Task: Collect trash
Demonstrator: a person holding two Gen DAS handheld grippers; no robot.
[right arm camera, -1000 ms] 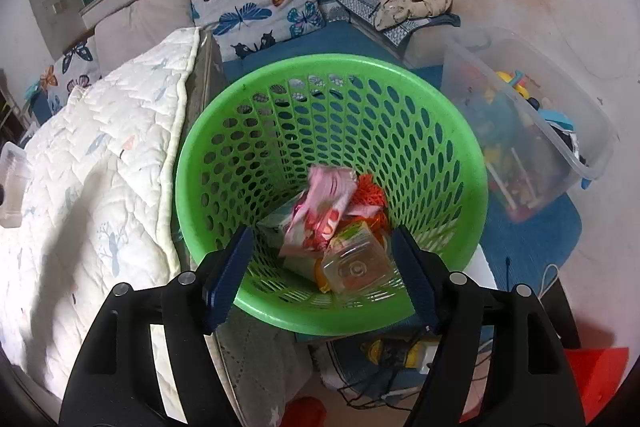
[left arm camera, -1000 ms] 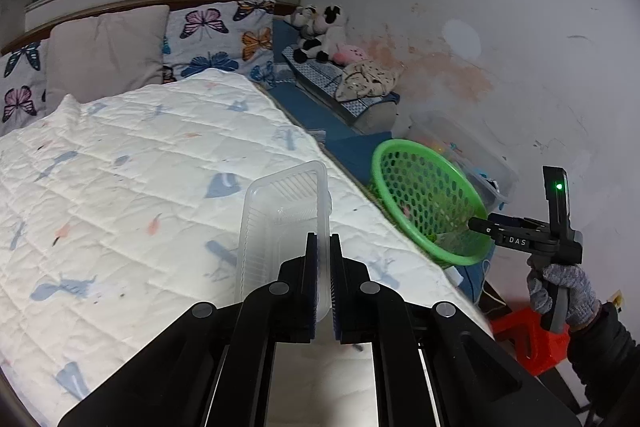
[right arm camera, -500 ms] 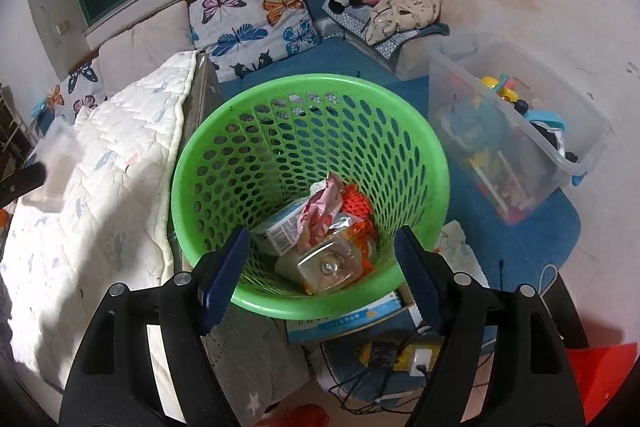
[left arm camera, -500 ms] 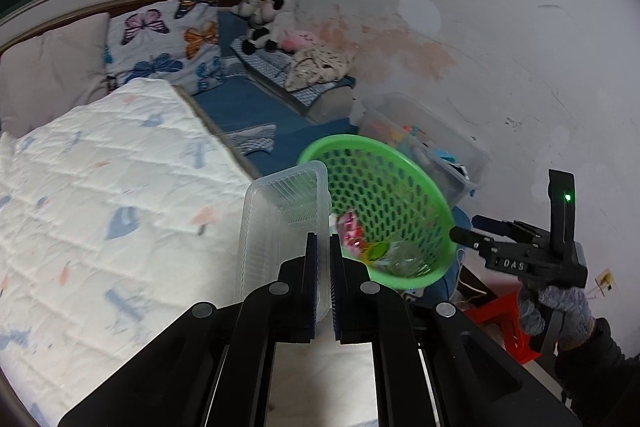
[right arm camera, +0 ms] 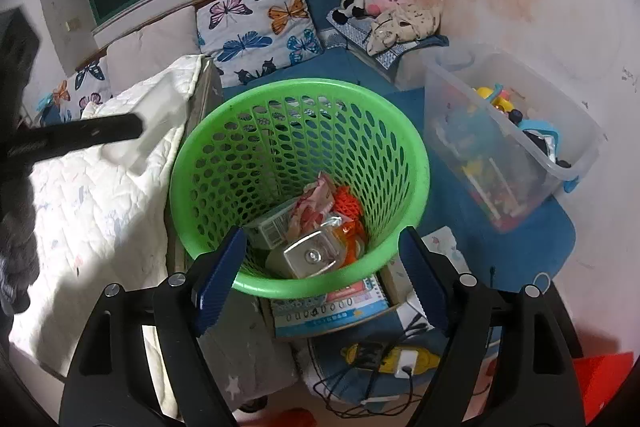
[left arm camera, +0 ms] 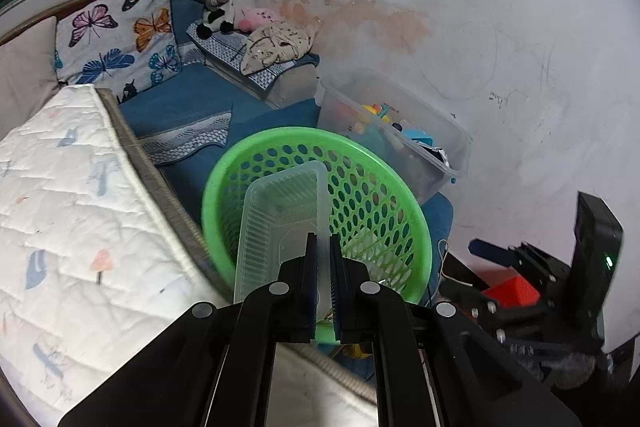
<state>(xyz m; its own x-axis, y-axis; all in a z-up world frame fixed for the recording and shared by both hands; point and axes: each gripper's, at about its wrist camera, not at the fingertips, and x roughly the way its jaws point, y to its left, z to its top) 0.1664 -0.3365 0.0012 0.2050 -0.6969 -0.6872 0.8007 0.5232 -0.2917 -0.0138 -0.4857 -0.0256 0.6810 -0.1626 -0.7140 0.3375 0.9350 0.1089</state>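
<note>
My left gripper [left arm camera: 324, 251] is shut on the edge of a clear plastic tray [left arm camera: 280, 223] and holds it over the near rim of the green mesh basket [left arm camera: 372, 187]. In the right wrist view the basket [right arm camera: 248, 155] stands beside the bed, with wrappers, a carton and a clear container [right arm camera: 312, 255] at its bottom. My right gripper [right arm camera: 320, 259] is open and empty, just in front of the basket's near rim. The left gripper and tray show at the left edge of that view [right arm camera: 80, 139].
A white quilted bed [left arm camera: 72, 219] lies left of the basket. A clear bin of toys [right arm camera: 512, 147] stands to its right by the wall. Books, a power strip and cables [right arm camera: 384, 355] lie on the floor under the basket. Butterfly pillows [right arm camera: 260, 23] are behind.
My left gripper has carried the tray from above the bed rightward to over the basket. My right gripper has pulled back a little from the basket and stays open.
</note>
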